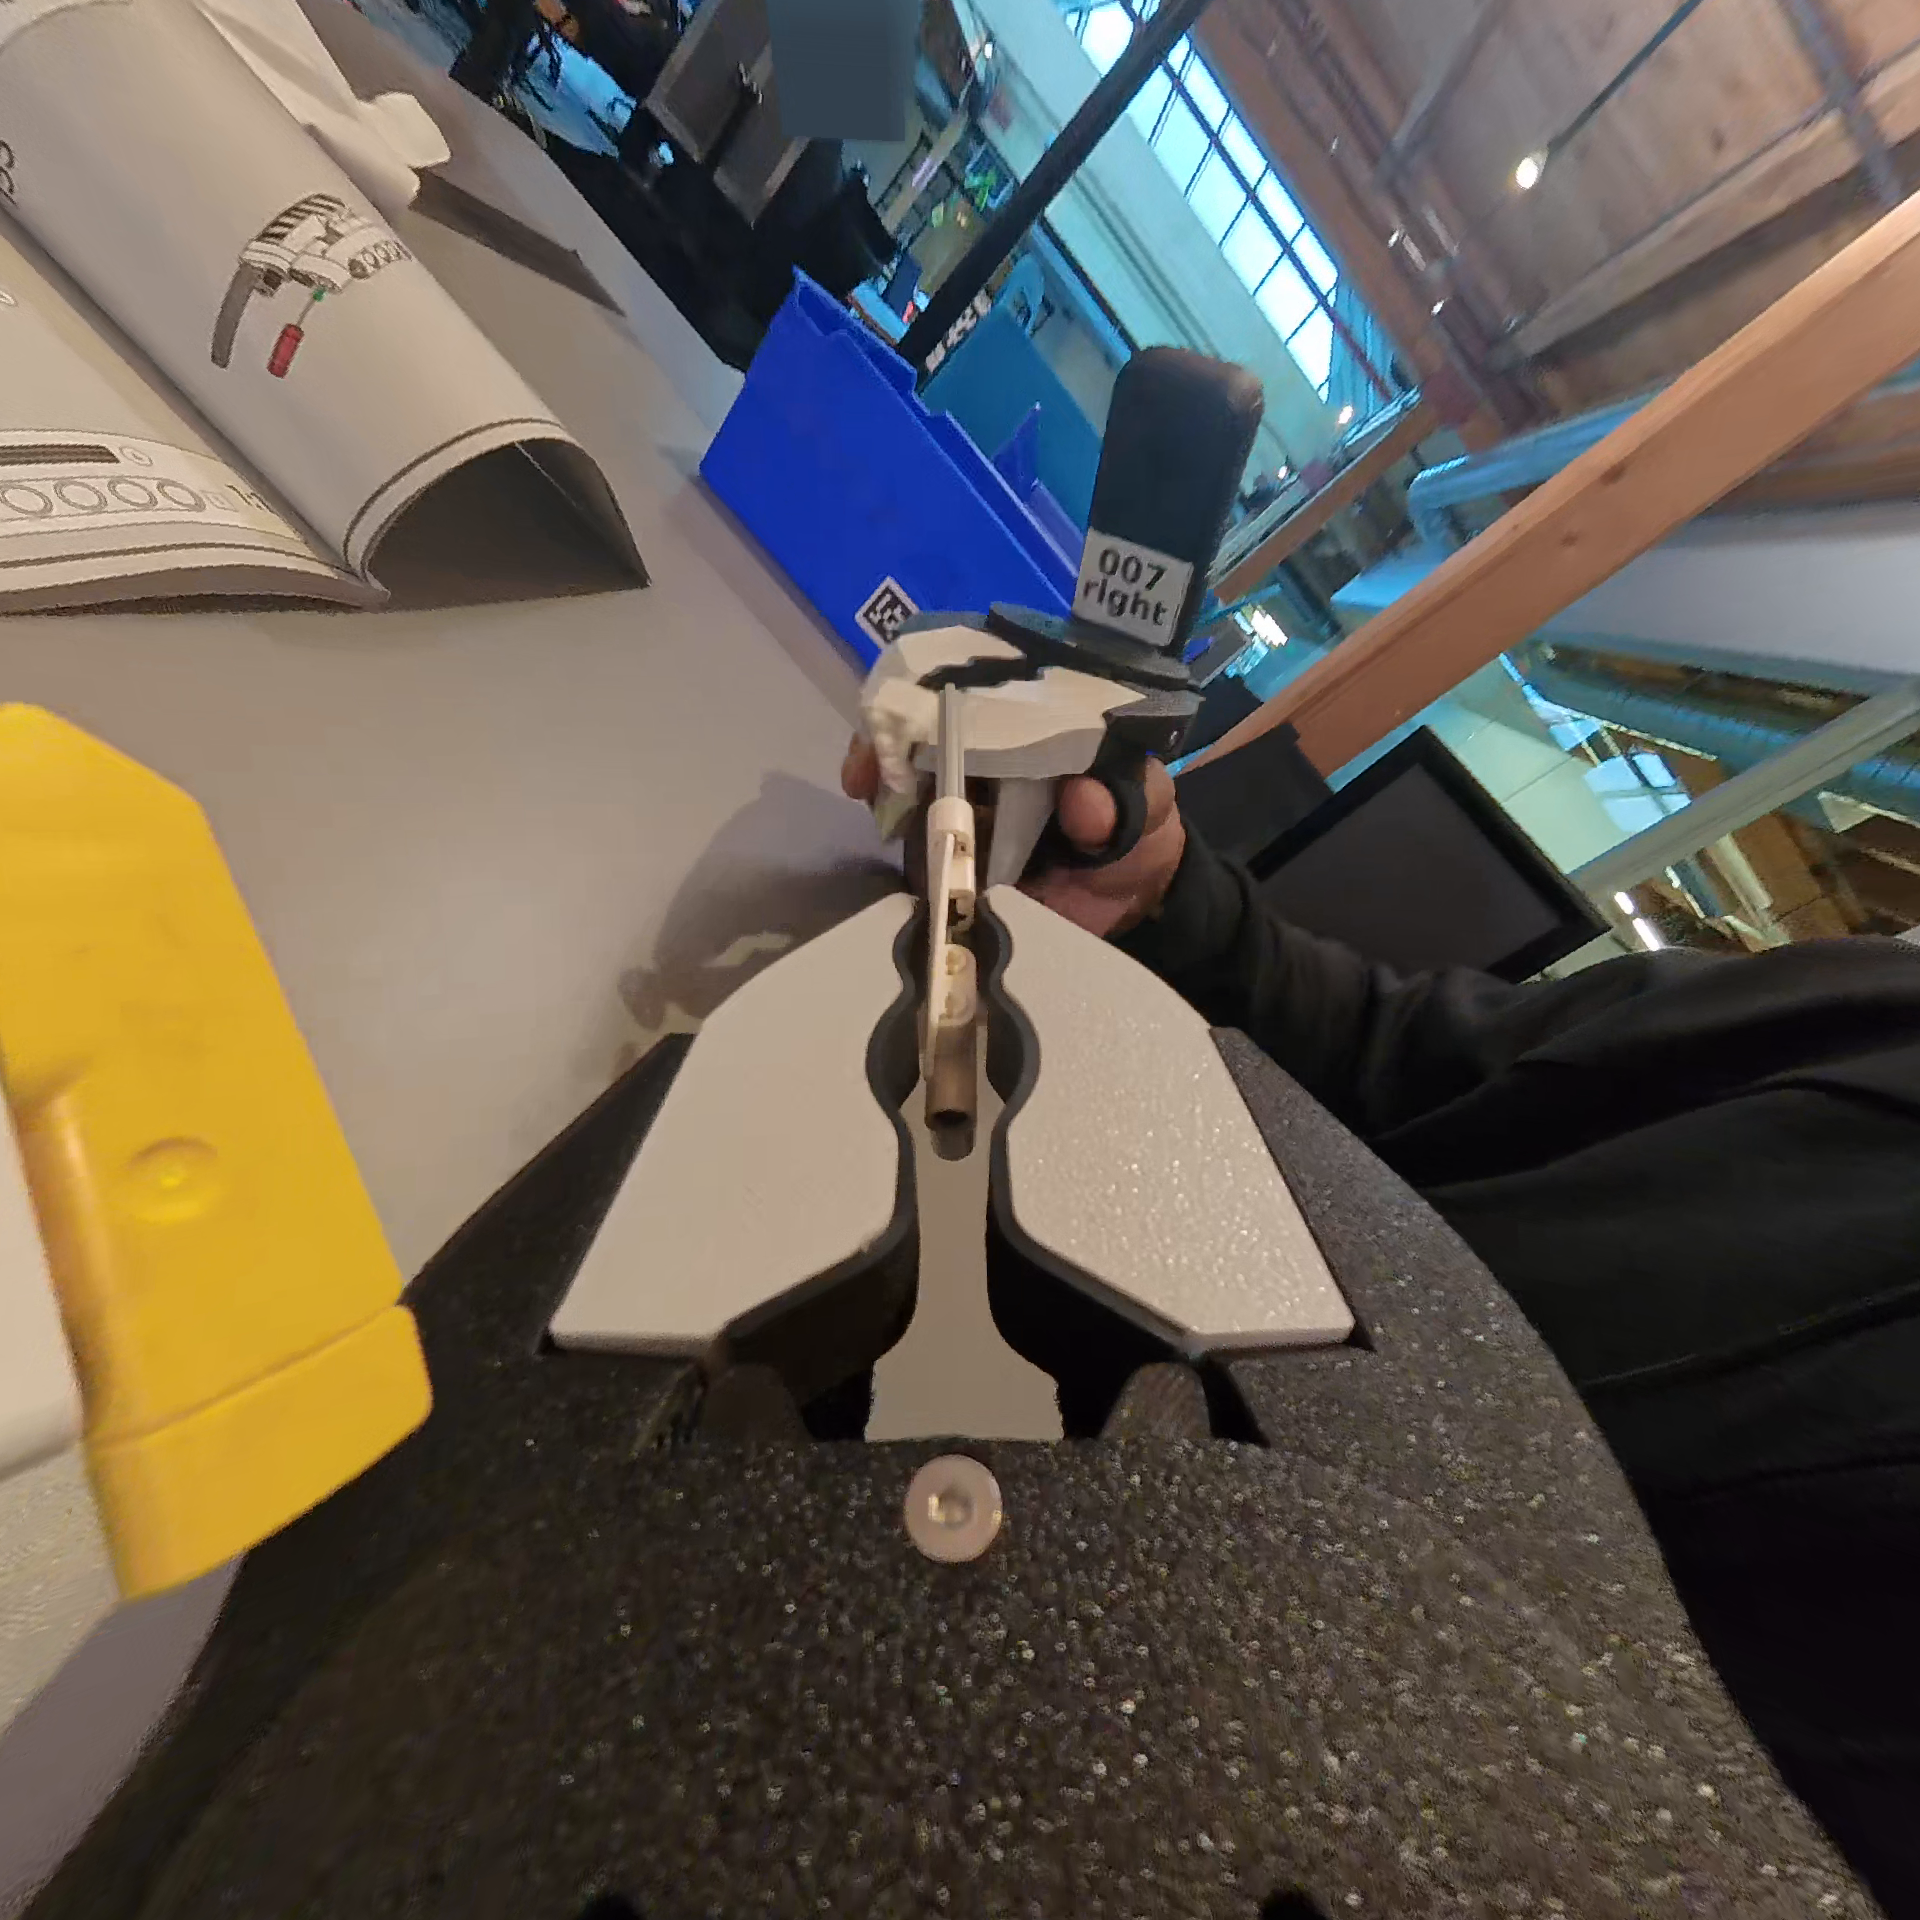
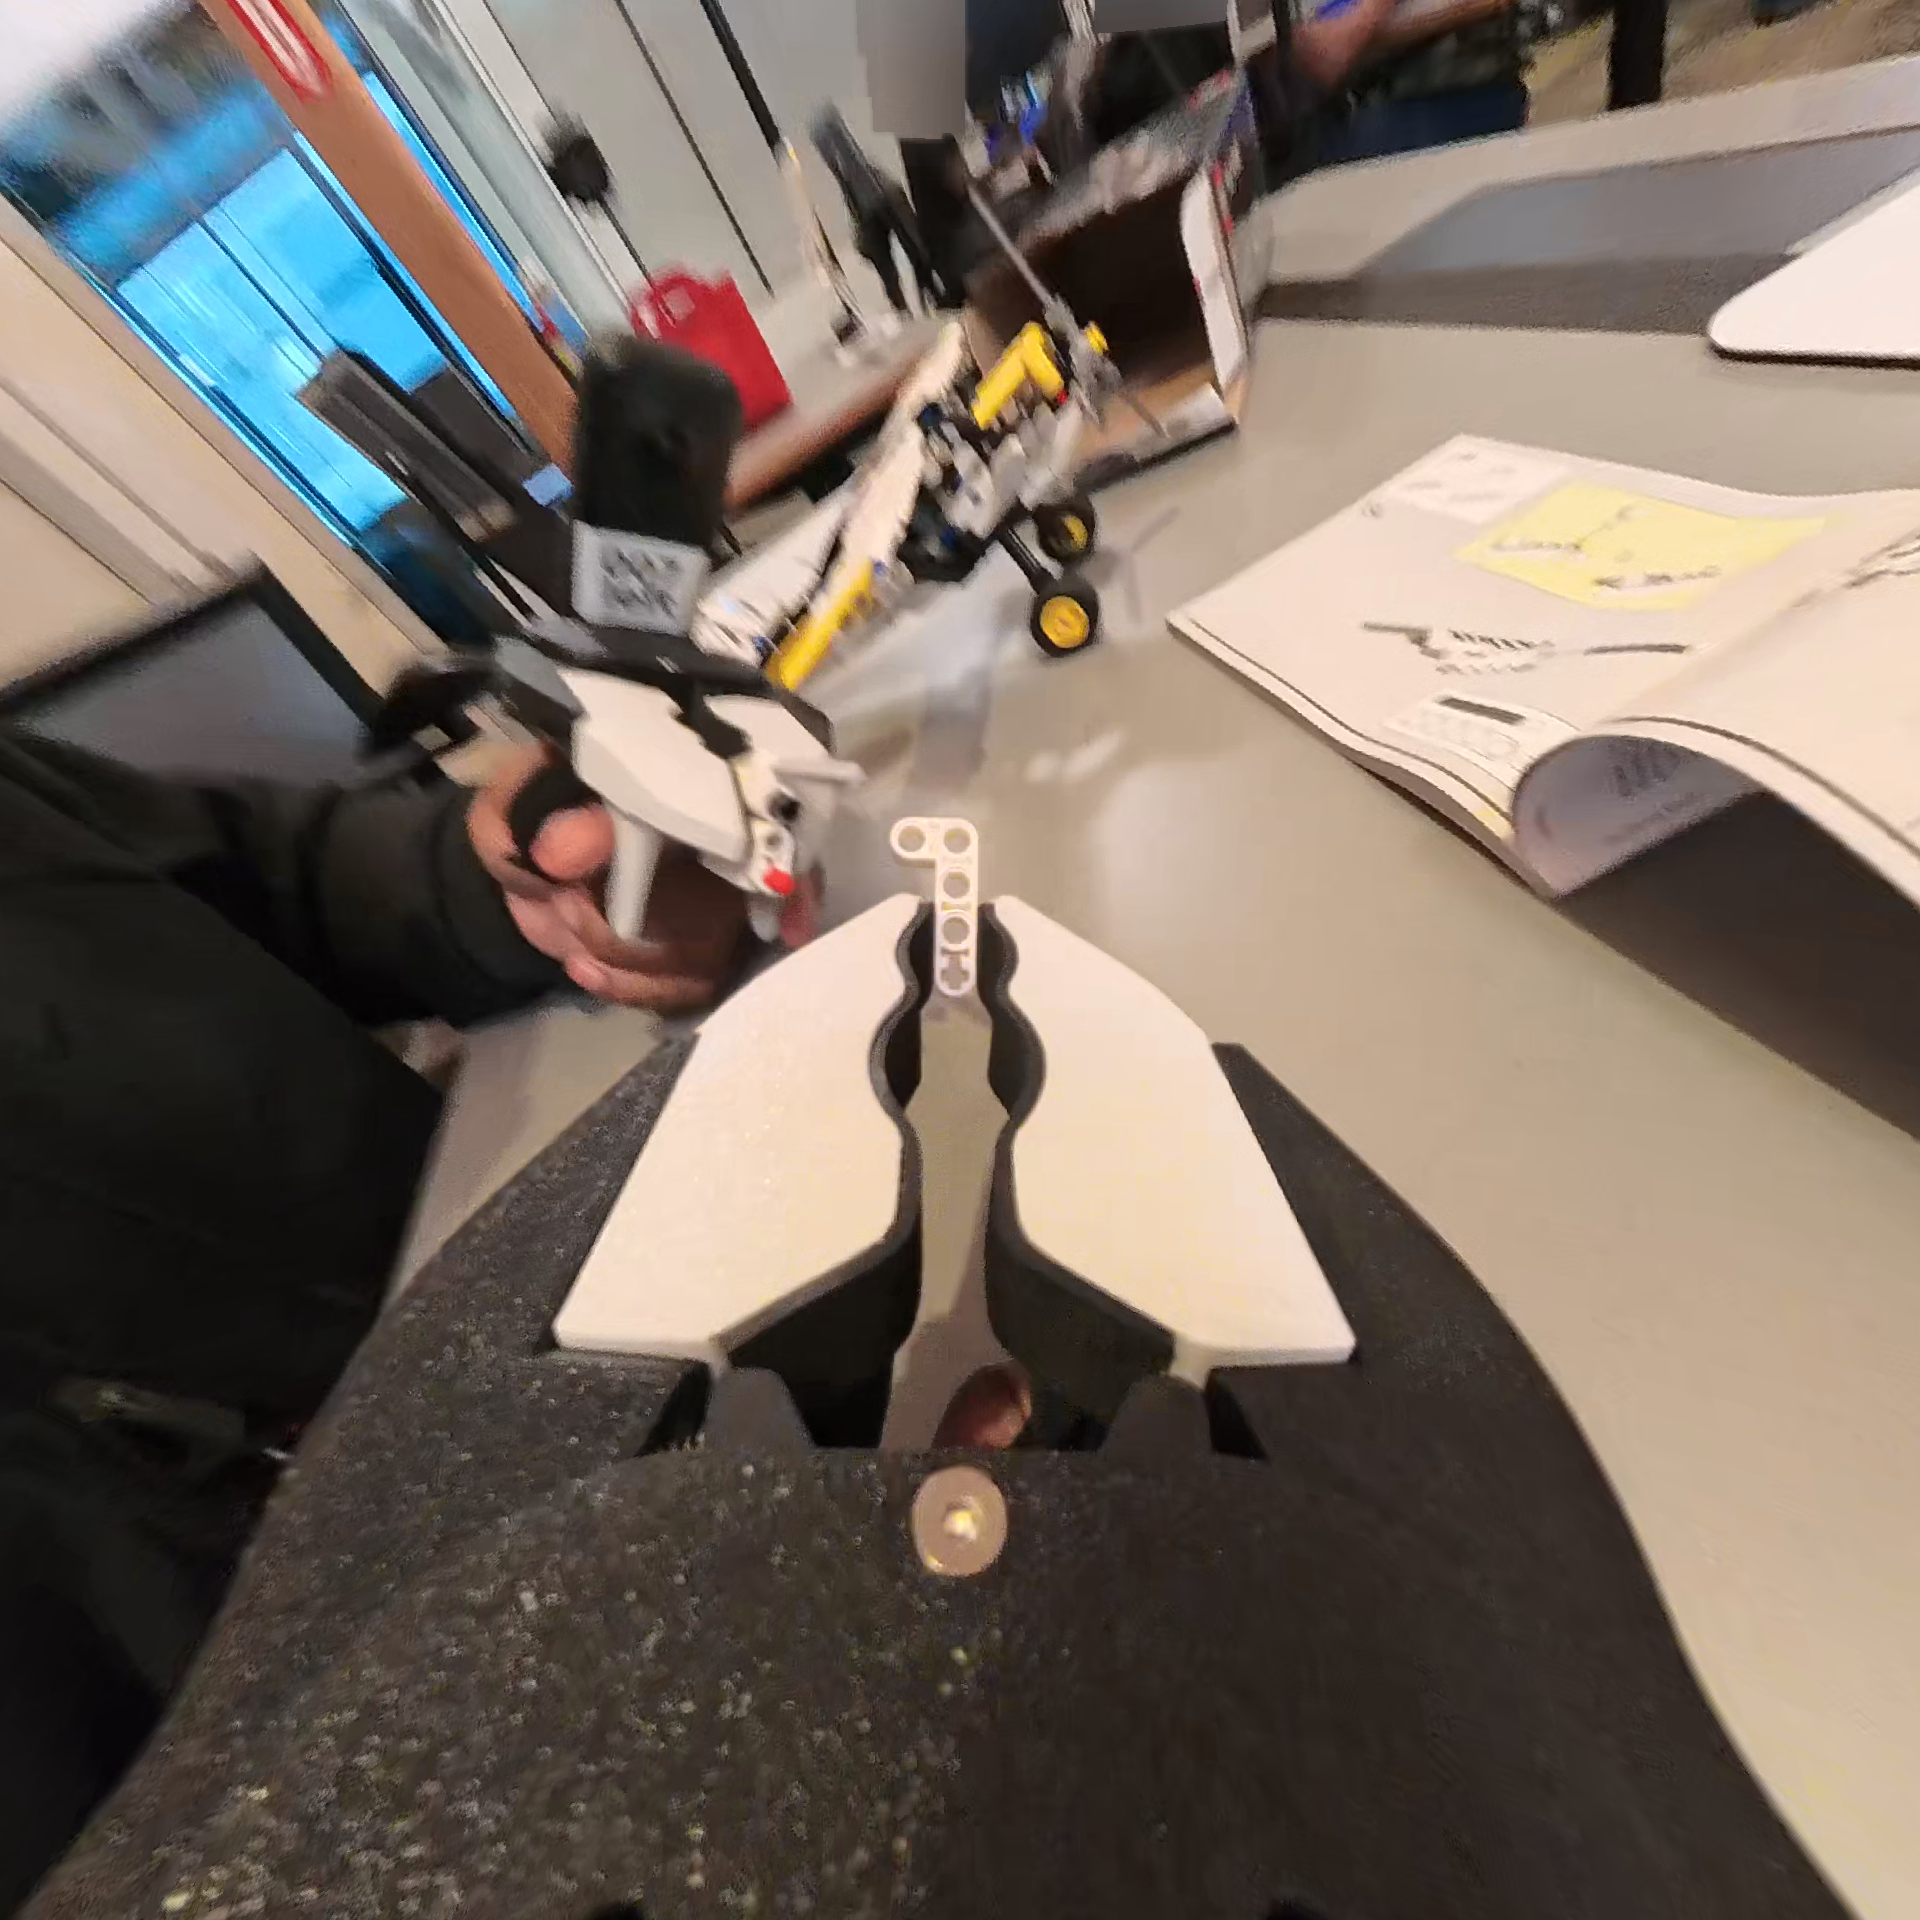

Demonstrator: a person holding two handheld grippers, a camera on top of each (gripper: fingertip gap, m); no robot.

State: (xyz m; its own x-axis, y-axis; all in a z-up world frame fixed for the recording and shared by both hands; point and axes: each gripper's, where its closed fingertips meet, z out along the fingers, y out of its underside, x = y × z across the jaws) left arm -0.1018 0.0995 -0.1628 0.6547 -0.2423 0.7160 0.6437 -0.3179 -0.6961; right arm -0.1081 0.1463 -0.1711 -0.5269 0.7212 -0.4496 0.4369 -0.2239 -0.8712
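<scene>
My left gripper [image 1: 951, 906] is shut on a small white building-toy assembly [image 1: 951, 966]. The assembly has a thin grey axle on top and a tan pin at its near end, and I hold it above the grey table [image 1: 499, 790]. My right gripper [image 2: 954, 906] is shut on a white L-shaped beam with holes [image 2: 951, 904], whose short arm points left beyond the fingertips. The right gripper also shows in the left wrist view [image 1: 935, 717], just behind the assembly. The left gripper shows in the right wrist view [image 2: 769, 831], blurred, with a red pin [image 2: 779, 883] on its assembly.
An open instruction booklet [image 2: 1558, 644] lies on the table to the right and also shows in the left wrist view [image 1: 260, 312]. A yellow and white toy vehicle model [image 2: 966, 468] and a cardboard box [image 2: 1143, 312] stand behind. A blue bin [image 1: 862, 488] and a yellow block [image 1: 156, 1091] are near the left gripper. My hands' fingertips stand some 6 centimeters from each other.
</scene>
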